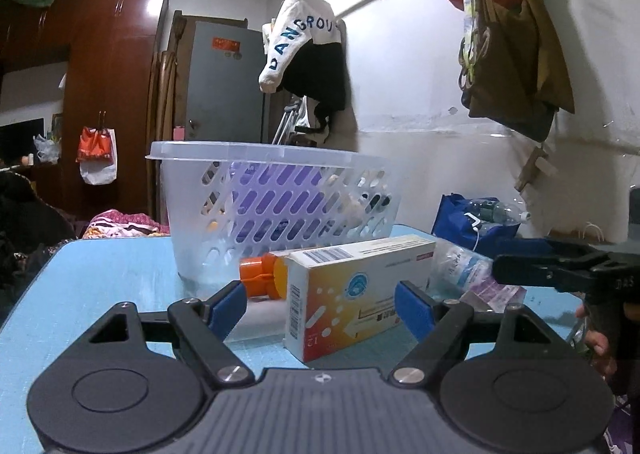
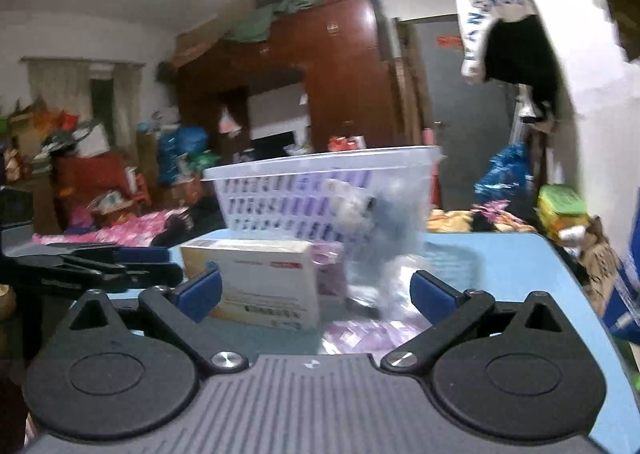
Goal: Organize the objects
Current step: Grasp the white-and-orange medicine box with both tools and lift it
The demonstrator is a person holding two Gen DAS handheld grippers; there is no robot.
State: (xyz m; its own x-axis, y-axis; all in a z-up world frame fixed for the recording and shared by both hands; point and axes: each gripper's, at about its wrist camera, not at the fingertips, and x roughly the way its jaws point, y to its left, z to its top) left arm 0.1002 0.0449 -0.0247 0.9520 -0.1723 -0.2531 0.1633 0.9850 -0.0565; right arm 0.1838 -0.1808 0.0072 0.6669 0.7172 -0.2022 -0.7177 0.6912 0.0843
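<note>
A light blue counter [image 1: 100, 274] carries a clear plastic basket [image 1: 276, 209] with slotted walls, standing toward its far edge. In front of the basket, nearer the cameras, lie a white and orange medicine box [image 1: 356, 290], an orange-capped bottle [image 1: 260, 278] just left of the box, a clear plastic bag [image 1: 460, 266] to its right, and purple packets [image 1: 496, 296] toward the counter's right side.

The left claw [image 1: 320, 306] is spread wide, holding nothing, with the medicine box lying between its blue fingertips but not touching them. The right claw [image 2: 316, 290] is also spread and empty; from its blurred view the box [image 2: 260, 282] sits left of centre and the bag [image 2: 380, 258] right of centre.

The likely step is gripping the box to move it into the basket. To do it well, the left claw should centre on the box's narrow width, close squarely on the flat sides, and avoid nudging the bottle beside it.
</note>
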